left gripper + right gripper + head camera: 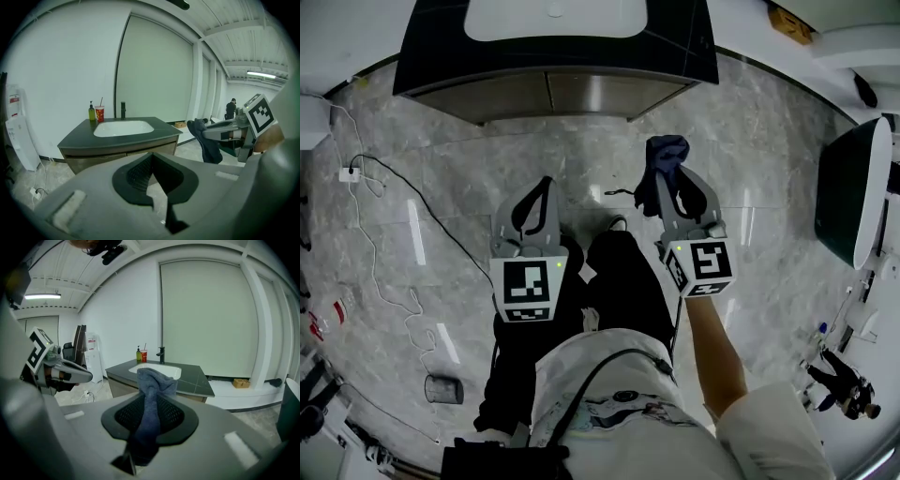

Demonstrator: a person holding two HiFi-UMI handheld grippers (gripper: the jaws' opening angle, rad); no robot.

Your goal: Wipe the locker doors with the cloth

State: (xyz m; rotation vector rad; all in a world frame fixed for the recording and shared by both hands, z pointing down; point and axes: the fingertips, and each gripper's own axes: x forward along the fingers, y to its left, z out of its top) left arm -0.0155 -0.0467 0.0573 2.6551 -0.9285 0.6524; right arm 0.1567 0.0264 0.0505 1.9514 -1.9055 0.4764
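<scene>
**A:** What takes up most of the scene?

**B:** Grey marble floor (469, 187). At its far side stands the vanity (431, 47), with a dark top. Everything else I'll place against that.

**A:** And the doors?

**B:** Two cabinet doors (581, 94) run along the vanity's front, under the top, both closed. A white basin (555, 19) is sunk into the middle of the top.

**A:** Where are the grippers?

**B:** Both are in front of the vanity, well apart from its doors and touching neither. The left gripper (547, 183) is opposite the seam between the doors. Its jaws are drawn together with nothing between them. The right gripper (675, 178) is opposite the vanity's right end, and its jaws are clamped on the cloth (664, 155).

**A:** So the cloth is off the doors?

**B:** Yes. It's a dark blue bunch sticking out past the right jaws' tips, with a tail hanging below. It is clear of the vanity.

**A:** Anything small?

**B:** At the back of the vanity top there's a black faucet (123, 110) behind the basin. To its left are a green bottle (92, 112) and, just beside that, a red cup (99, 114).
</scene>
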